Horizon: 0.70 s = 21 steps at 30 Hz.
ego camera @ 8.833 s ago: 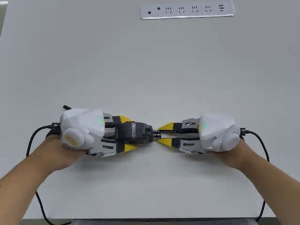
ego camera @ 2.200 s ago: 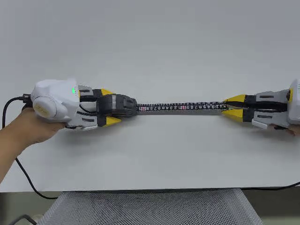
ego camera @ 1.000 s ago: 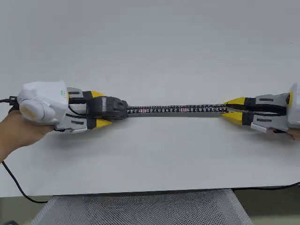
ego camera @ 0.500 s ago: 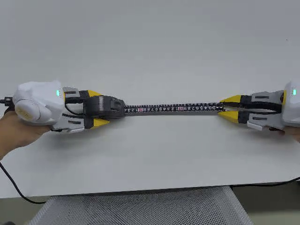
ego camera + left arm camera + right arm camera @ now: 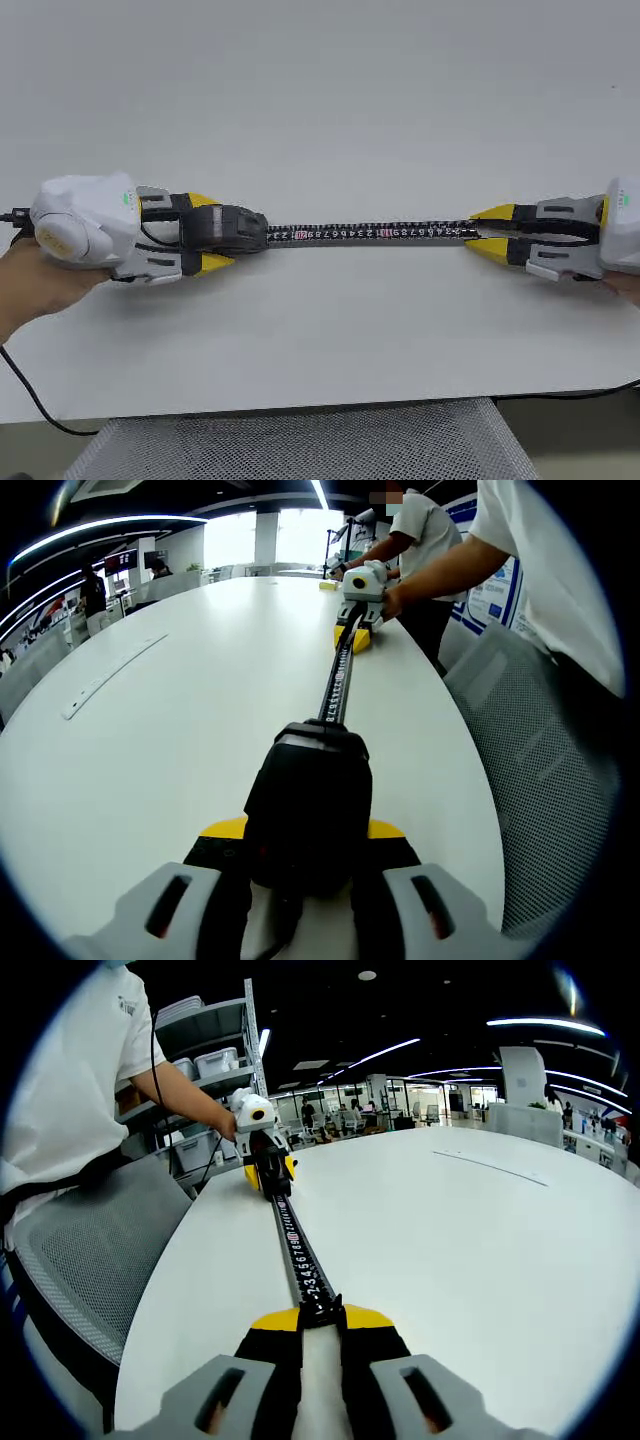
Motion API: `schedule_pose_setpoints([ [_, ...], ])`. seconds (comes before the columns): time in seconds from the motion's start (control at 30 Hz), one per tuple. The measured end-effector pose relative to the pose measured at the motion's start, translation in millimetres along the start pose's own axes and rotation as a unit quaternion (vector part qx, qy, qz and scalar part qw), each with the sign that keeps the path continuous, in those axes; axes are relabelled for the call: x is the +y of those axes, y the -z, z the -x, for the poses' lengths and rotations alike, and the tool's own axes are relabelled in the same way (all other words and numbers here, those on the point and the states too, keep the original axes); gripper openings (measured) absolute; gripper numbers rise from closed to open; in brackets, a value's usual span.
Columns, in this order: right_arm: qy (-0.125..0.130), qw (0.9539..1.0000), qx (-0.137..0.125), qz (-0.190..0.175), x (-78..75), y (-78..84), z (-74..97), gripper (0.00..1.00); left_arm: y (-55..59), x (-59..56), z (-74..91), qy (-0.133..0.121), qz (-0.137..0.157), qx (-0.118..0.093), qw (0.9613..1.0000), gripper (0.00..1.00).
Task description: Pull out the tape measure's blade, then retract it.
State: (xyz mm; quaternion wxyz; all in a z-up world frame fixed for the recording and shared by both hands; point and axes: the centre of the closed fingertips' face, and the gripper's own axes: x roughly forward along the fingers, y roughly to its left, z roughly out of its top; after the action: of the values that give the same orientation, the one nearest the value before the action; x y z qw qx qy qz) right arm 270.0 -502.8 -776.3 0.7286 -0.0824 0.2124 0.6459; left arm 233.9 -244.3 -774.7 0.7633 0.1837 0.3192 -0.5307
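Observation:
The dark grey tape measure case (image 5: 225, 229) sits between the yellow-tipped jaws of my left gripper (image 5: 212, 231), which is shut on it; the case (image 5: 308, 805) looms large in the left gripper view. Its black blade (image 5: 368, 233) with white numerals stretches rightward just above the white table to my right gripper (image 5: 474, 233), shut on the blade's end. In the right gripper view the blade (image 5: 298, 1252) runs from between the tips of my right gripper (image 5: 320, 1317) toward the far left gripper (image 5: 262, 1150). In the left gripper view the blade (image 5: 338, 682) reaches the right gripper (image 5: 355, 625).
The white table (image 5: 320, 110) spreads wide behind the blade. Its front edge (image 5: 330, 405) lies close below, with a grey mesh chair (image 5: 300, 445) under it. A black cable (image 5: 25, 385) trails from the left hand. A white power strip (image 5: 110, 675) lies on the table.
Over nine seconds the blade went from retracted to pulled well out. In the last second the right gripper has drifted slightly left, shortening the exposed blade a little.

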Motion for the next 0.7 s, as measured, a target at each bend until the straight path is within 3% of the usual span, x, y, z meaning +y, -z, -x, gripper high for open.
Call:
schedule_pose_setpoints([
  [0.23, 0.006, 1.0000, 0.003, -0.007, -1.5, -0.9, -1.3, 0.13, 0.4, 0.8, 0.1, -0.007, 0.006, 0.002, 1.0000, 0.35],
  [0.37, 0.009, 0.9999, 0.006, -0.012, -1.2, -1.2, -2.2, 0.13, 0.1, -0.9, -5.6, -0.006, 0.000, 0.008, 0.9999, 0.42],
  [0.7, 0.007, 0.9998, -0.003, -0.016, 4.5, -9.2, -6.3, 0.19, -2.7, -1.7, -2.6, -0.006, 0.003, 0.002, 1.0000, 0.44],
])
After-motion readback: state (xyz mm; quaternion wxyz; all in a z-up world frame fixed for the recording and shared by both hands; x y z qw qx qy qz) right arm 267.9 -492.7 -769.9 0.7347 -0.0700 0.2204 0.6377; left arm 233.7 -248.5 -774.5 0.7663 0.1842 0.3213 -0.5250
